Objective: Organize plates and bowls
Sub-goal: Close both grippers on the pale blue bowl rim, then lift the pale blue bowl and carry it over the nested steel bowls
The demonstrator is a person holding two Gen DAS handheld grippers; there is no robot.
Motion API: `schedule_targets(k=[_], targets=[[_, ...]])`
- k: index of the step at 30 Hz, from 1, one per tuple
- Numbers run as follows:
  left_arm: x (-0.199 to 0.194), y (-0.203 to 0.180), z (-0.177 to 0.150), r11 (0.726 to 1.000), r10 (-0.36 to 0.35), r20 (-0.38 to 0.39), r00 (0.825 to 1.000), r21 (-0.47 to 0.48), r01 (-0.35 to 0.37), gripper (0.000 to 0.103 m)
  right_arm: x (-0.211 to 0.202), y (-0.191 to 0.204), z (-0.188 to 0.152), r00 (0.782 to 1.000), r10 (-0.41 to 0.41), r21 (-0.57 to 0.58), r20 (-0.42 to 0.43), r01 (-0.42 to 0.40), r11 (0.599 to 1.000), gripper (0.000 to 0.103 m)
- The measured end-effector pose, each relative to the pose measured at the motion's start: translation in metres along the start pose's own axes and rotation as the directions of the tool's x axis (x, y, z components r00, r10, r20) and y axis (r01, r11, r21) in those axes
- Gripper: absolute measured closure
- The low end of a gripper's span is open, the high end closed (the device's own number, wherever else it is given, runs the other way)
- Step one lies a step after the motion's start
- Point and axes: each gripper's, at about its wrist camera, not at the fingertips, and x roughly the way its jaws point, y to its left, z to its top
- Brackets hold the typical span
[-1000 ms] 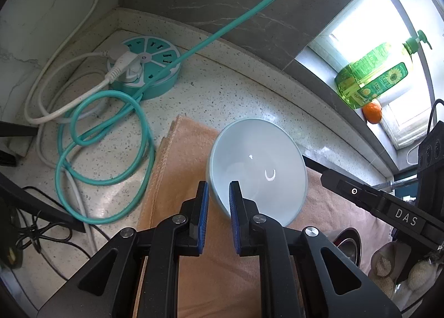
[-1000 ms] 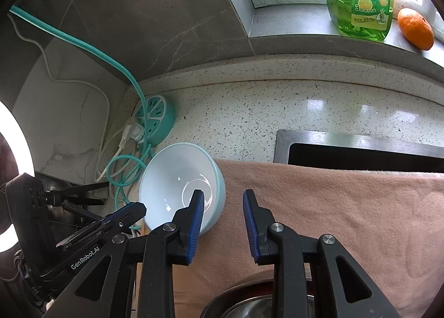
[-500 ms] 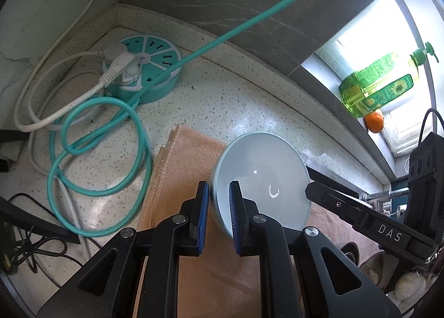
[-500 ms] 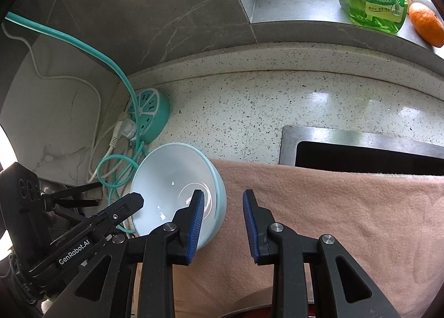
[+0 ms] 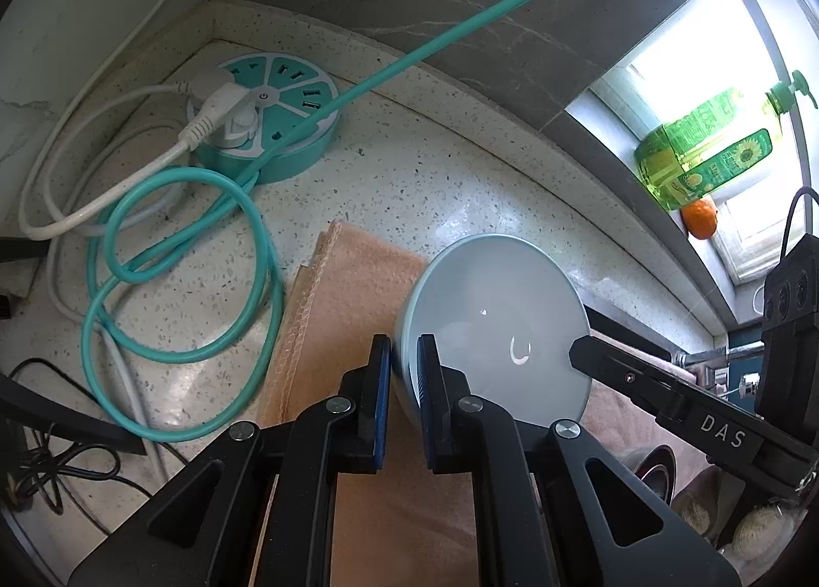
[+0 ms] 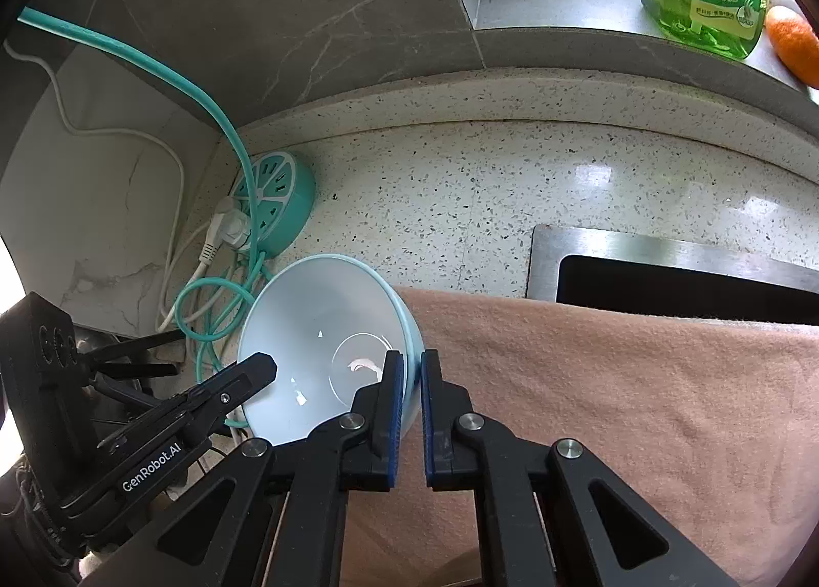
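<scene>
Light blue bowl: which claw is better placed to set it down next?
Probably the right claw: it clamps the rim of the bowl, with bare towel on its side. The left claw also grips, but cables lie beside it.

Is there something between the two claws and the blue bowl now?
No. Both claws already pinch the bowl rim: the left claw on one side, the right claw on the opposite side. Nothing lies between fingers and rim.
</scene>
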Motion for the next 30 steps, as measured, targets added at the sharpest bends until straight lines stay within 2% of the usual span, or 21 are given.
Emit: schedule_targets(k=[9, 30], targets=[[-0.009, -0.005, -0.005, 1.0, 0.001, 0.005, 1.0, 0.002, -0.001, 0.094, -0.01, 0.003, -0.005, 1.0, 0.002, -0.006, 0.014, -0.002, 1.0, 0.097], [-0.061, -0.038, -0.022, 0.998, -0.047, 0.057, 0.997, 0.056, 0.043, 0.094, -0.078, 0.005, -0.027, 0.996, 0.031, -0.02, 0.083, -0.029, 0.999, 0.097]])
